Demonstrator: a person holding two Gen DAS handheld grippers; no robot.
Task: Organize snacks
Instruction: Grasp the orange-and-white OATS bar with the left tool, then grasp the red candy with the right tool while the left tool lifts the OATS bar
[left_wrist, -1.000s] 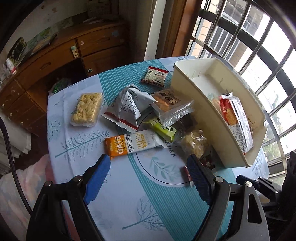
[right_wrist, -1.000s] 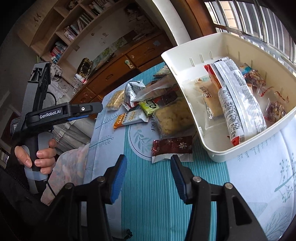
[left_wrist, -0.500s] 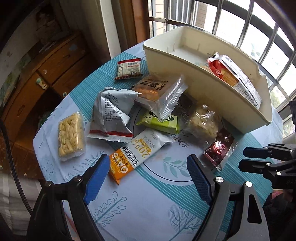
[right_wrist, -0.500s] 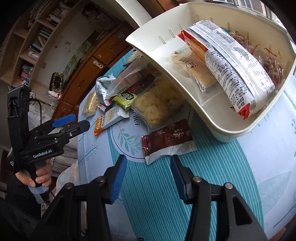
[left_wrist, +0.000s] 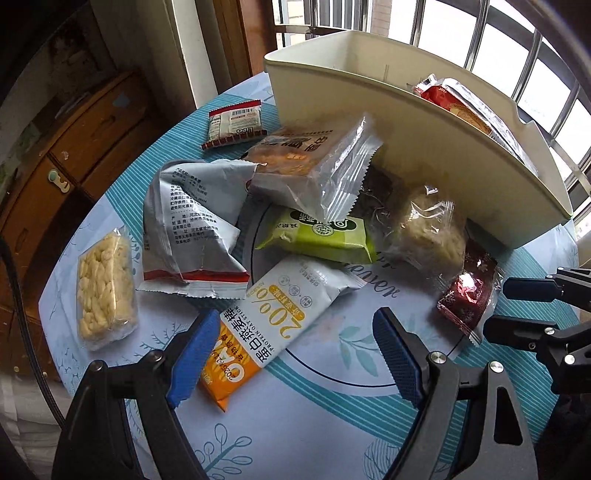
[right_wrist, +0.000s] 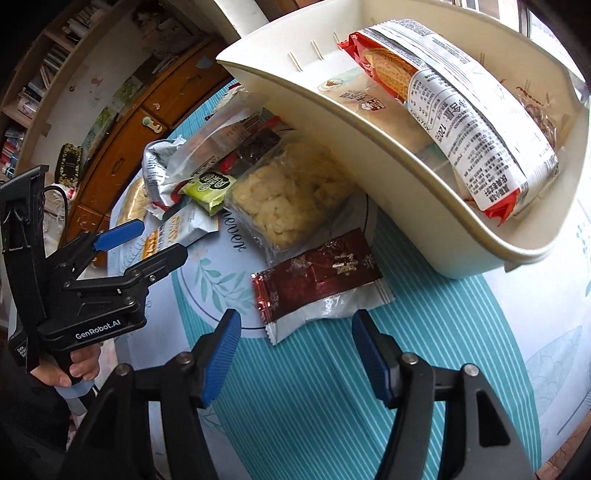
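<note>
Over the table (left_wrist: 332, 435), the left gripper (left_wrist: 291, 354) hangs wide, empty, above the oat bar (left_wrist: 273, 332). Beside the cream bin (right_wrist: 369, 147), the right gripper (right_wrist: 295, 354) is opening, empty, near the dark red packet (right_wrist: 317, 284).

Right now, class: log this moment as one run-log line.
left gripper: open over oat bar | right gripper: opening before dark red packet | bin: partly filled

A round table (left_wrist: 332, 435) wears a blue leaf-print cloth. Snack packets (left_wrist: 207, 221) lie scattered across it. A cream bin (left_wrist: 424, 155) stands at the far right.
</note>
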